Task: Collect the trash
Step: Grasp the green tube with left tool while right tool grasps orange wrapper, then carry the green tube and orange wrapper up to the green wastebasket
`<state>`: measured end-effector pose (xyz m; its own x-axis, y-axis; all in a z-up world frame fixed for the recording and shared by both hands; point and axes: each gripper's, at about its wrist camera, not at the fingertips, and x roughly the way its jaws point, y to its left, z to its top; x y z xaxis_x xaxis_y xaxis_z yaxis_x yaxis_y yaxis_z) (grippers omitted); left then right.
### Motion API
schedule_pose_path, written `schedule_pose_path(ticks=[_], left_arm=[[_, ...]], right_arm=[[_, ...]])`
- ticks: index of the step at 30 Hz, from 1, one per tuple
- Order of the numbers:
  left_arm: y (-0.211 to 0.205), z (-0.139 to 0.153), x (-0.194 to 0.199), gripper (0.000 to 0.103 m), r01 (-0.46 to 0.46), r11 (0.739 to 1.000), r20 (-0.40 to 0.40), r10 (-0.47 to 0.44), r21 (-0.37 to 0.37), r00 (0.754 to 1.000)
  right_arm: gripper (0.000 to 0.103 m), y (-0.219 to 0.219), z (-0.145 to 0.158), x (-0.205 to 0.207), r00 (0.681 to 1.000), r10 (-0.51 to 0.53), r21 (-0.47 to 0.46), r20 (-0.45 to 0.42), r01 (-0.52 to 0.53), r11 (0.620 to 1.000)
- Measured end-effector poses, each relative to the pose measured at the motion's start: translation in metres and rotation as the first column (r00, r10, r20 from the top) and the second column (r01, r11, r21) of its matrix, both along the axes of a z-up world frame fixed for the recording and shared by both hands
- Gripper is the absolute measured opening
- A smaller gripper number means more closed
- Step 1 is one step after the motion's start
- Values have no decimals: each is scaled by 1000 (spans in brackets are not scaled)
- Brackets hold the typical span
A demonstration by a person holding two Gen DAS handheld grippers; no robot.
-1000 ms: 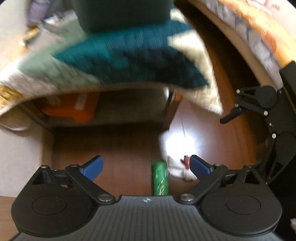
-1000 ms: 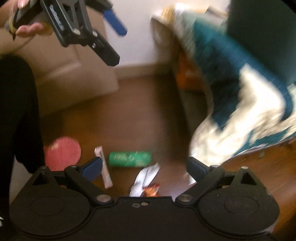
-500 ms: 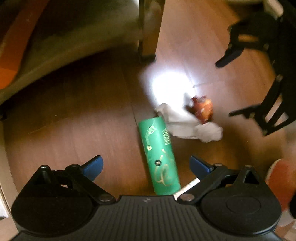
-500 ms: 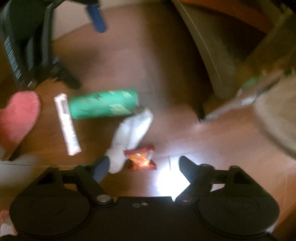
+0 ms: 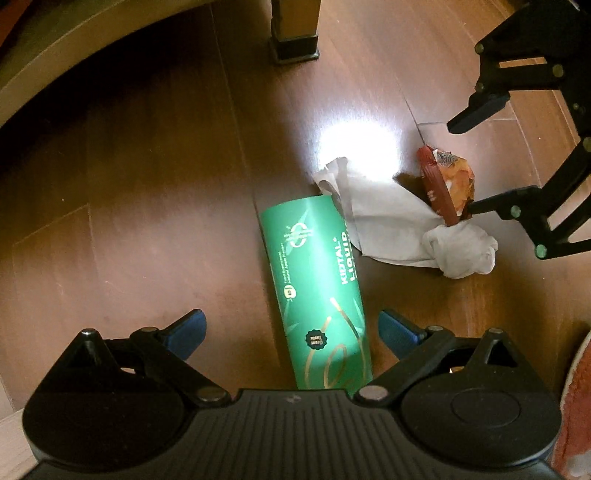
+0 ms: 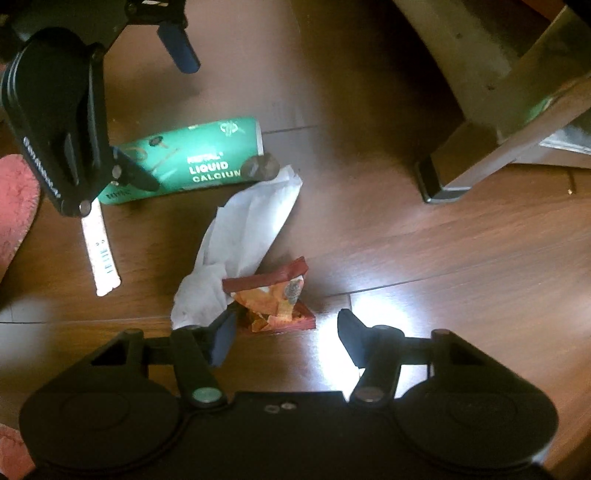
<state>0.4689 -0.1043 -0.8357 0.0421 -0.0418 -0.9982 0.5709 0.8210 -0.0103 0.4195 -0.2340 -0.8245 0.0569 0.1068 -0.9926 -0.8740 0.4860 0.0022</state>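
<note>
Green cardboard, the long box (image 5: 319,295) printed "LIQUID CALCIUM", now fills the space just ahead of our left tongs (image 5: 291,330). Half a second ago it lay further out and looked smaller; we have come down closer to the wooden floor (image 5: 129,184). A second ago the left camera still faced a teal patterned blanket, which has left the view. Our left tongs stand wide, blue pads either side of the box's near end, touching neither face as far as we can tell.

Our right tongs (image 6: 282,341) have also dropped nearer the floor since the earlier frame. They too stand wide and hold nothing. The crumpled orange-and-red snack wrapper (image 6: 275,302) sits just beyond and between their tips, the left pad close beside it and against the bunched end of the crumpled white paper tissue (image 6: 240,243). From the left view the same wrapper (image 5: 445,182) rests on the tissue (image 5: 399,225), and the tissue's other end touches the far end of the green box.

Further out in the right view lies a narrow white sachet strip (image 6: 100,251), near the box and partly under the left tool. A pink mat (image 6: 16,206) shows at the left edge. Beyond stands a dark-footed wooden furniture leg (image 5: 293,29).
</note>
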Motion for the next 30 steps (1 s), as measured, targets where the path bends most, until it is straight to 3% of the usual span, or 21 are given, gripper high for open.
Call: schedule_pose_path(ticks=[3,6,8,10,19,26,30], left_arm=[[1,0,-2,99,1,1000,-7,-1,9,1000],[1,-1,-3,91,2,1000,-4,-2,10,1000],[-2,-4,-3,77,-9,1000,-21,9,8,1000],[-1,-4,0,52,-18,1000,-35,18,9,999],[15,5,1,51,-54,998,-16,54,-16,998],[38,43,17,50,-158,986,51,160,-50,986],[57,77,28,49,-227,968,106,238,-105,965]], right_arm=[[51,2,-4,0,1000,-19,6,-7,20,1000],[42,4,-7,0,999,-46,5,-3,46,999],[37,6,-7,1,998,-60,8,-3,60,998],[34,7,-7,0,998,-70,9,4,70,998],[28,-3,11,-9,987,-131,6,96,131,991],[27,-35,39,-4,965,-226,14,130,226,974],[27,-63,64,4,933,-319,27,168,320,947]])
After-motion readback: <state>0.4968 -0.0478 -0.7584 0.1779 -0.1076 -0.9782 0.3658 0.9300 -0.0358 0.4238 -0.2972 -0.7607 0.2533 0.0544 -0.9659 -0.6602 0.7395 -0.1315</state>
